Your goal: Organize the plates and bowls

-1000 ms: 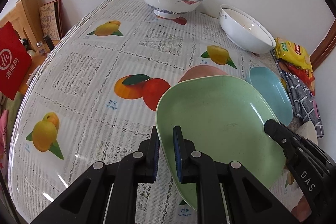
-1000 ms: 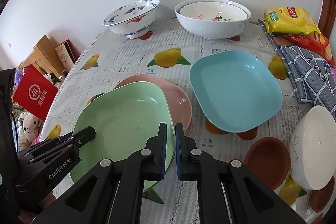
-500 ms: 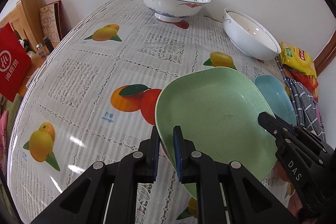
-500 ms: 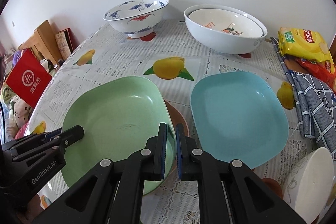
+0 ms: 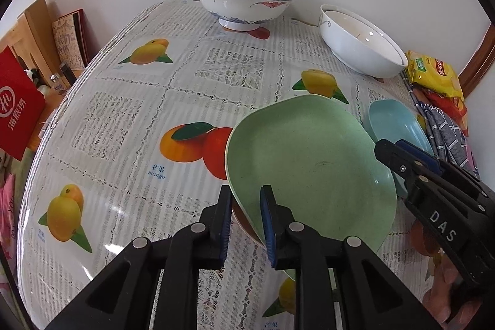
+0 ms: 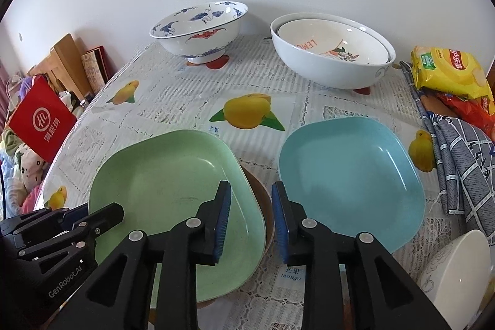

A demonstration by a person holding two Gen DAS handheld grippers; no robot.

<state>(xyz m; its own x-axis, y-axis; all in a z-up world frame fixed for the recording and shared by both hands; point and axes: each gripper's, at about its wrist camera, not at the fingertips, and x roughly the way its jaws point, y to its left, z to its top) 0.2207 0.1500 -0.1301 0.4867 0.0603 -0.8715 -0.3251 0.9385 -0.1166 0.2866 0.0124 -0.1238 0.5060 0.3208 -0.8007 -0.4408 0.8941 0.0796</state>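
Fruit-print counter (image 6: 185, 101): green plate (image 6: 173, 190) beside blue plate (image 6: 349, 175); left tool (image 5: 246, 215) and right tool (image 6: 251, 217) both parted, straddling its rim.

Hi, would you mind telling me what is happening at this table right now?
A person with a gripper in each hand is stacking dishes. The green plate now sits on a brownish plate that peeks out beneath it. The right gripper has opened and straddles the green plate's rim; the left gripper also looks open around the opposite rim. The blue plate lies beside them, and two large bowls stand by the wall.
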